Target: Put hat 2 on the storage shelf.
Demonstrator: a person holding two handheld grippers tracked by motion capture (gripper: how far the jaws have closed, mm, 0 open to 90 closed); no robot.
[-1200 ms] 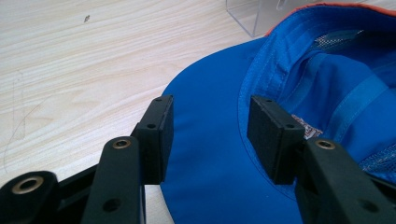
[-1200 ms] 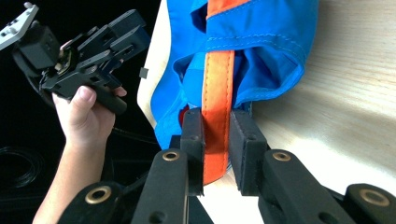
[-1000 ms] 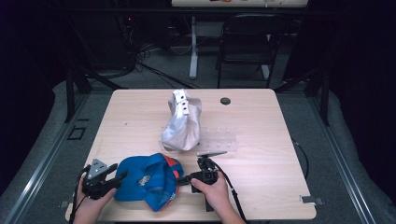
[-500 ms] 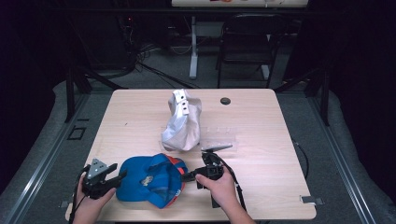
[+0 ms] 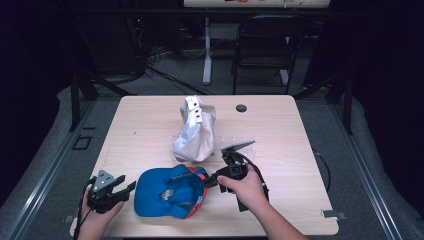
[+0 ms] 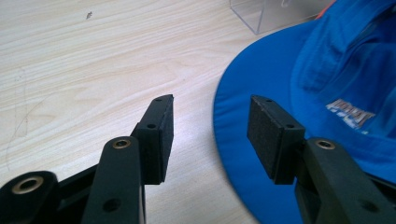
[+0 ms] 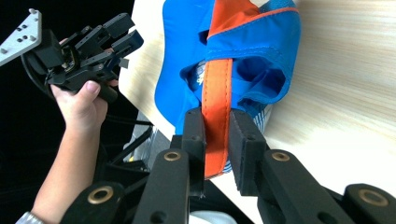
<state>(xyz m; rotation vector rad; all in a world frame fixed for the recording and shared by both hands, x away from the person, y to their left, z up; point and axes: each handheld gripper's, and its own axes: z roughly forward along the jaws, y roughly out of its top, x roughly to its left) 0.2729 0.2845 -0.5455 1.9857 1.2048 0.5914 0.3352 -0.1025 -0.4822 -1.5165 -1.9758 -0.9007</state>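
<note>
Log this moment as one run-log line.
right gripper: shut on orange strap of blue cap | left gripper: open, beside cap brim | white bag: untouched on table

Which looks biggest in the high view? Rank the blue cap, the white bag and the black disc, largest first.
1. blue cap
2. white bag, close to the cap in size; the cap lies nearer the camera, so this order is unsure
3. black disc, far the smallest

It looked like a lab or studio: a wooden table point(image 5: 150, 120) lit amid darkness, cables point(image 5: 150, 65) on the floor at upper left, a folding chair point(image 5: 262, 50) behind.
</note>
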